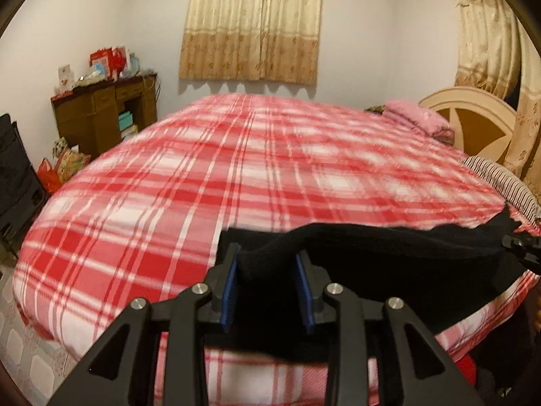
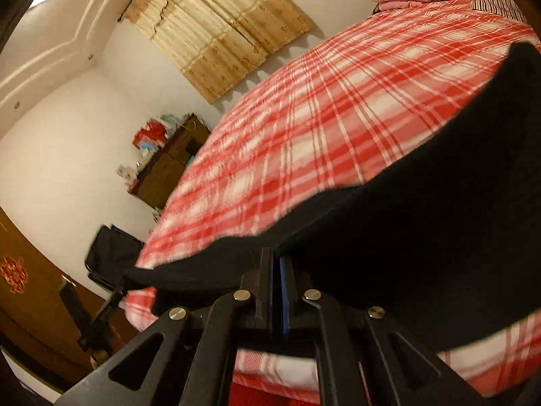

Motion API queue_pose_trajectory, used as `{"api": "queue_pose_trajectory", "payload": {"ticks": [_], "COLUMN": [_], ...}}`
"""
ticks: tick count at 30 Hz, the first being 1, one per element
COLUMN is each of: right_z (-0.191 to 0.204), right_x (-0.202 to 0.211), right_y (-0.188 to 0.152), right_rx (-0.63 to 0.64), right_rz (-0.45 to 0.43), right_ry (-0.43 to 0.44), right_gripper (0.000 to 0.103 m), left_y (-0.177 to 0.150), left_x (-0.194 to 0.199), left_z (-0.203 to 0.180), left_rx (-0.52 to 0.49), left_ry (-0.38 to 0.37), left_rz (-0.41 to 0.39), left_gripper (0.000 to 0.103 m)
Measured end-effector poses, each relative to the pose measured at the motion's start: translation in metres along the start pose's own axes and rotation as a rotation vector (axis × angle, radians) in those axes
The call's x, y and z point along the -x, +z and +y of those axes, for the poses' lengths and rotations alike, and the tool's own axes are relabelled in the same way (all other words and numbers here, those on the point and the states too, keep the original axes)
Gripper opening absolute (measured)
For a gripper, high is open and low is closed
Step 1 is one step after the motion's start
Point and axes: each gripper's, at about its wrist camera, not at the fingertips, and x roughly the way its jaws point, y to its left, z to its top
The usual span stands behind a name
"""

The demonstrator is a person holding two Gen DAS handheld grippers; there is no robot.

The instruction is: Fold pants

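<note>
Nearest the left lens, the left tool point(image 1: 267, 284) stands with its blue pads point(image 1: 227, 291) partly apart and a thick bunch of the black pants point(image 1: 389, 253) filling the gap between them, so it seems to clamp a folded wad of cloth. The right tool point(image 2: 279, 291) has its jaws all but closed, pinching a thin edge of the pants point(image 2: 422, 237).

The pants hang stretched between the two tools over the near edge of the bed point(image 1: 236, 169), sagging toward 3 o'clock in the left view and rising toward 1 o'clock in the right view. They look soft, limp and fairly light, with a matte knit that should not slip in the pads. They will droop wherever unsupported, so the hem or waistband corners are probably the best holds.

Farther off, at 1 o'clock in the left view, a pink pillow point(image 1: 419, 118) lies near the headboard point(image 1: 473, 115).
</note>
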Motion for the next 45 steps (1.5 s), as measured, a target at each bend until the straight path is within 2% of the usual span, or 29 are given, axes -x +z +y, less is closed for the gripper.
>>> {"api": "queue_pose_trajectory", "payload": {"ticks": [4,11,20,22,24,27,29,33,36,37,42,45], "right_z": [-0.007,-0.018,-0.016,-0.015,-0.016,-0.013,-0.011,-0.004,0.004,0.005,-0.002,-0.001], "right_x": [-0.005,-0.013,-0.016,-0.019,-0.022,-0.025,-0.027,-0.026,-0.024,-0.022,-0.011,-0.007], "right_y": [-0.022,-0.052,-0.059,-0.060,-0.064,-0.069,-0.070,-0.068,-0.068,-0.067,-0.059,-0.042], "right_rx": [0.003,-0.003,0.005,0.019,0.022,0.029,0.028,0.043,0.068,0.066,0.027,-0.008], "right_rz": [0.036,0.103,0.131,0.150,0.166,0.182,0.186,0.180,0.178,0.173,0.149,0.137], "right_ry": [-0.019,-0.073,-0.087,-0.100,-0.101,-0.093,-0.089,-0.057,-0.034,-0.033,-0.003,0.068], "right_gripper": [0.003,0.003,0.003,0.003,0.003,0.003,0.003,0.003,0.003,0.003,0.004,0.004], "left_y": [-0.017,-0.029,-0.042,-0.041,-0.037,-0.029,-0.024,-0.014,-0.012,-0.013,-0.018,-0.025], "left_x": [-0.016,-0.019,-0.011,-0.005,0.007,0.021,0.027,0.027,0.014,0.008,-0.022,-0.037], "left_z": [0.009,0.021,0.043,0.047,0.056,0.067,0.061,0.018,-0.011,-0.020,-0.040,-0.035], "left_rx": [0.008,0.020,0.064,0.048,0.046,0.073,0.067,-0.013,-0.032,-0.043,-0.060,-0.021], "left_ry": [0.025,0.057,0.086,0.114,0.175,0.225,0.214,0.139,0.079,0.071,0.080,0.093], "left_rz": [0.060,0.089,0.132,0.137,0.113,0.089,0.071,0.047,0.056,0.057,0.095,0.137], "left_gripper": [0.036,0.036,0.036,0.041,0.047,0.048,0.048,0.049,0.061,0.061,0.061,0.061]}}
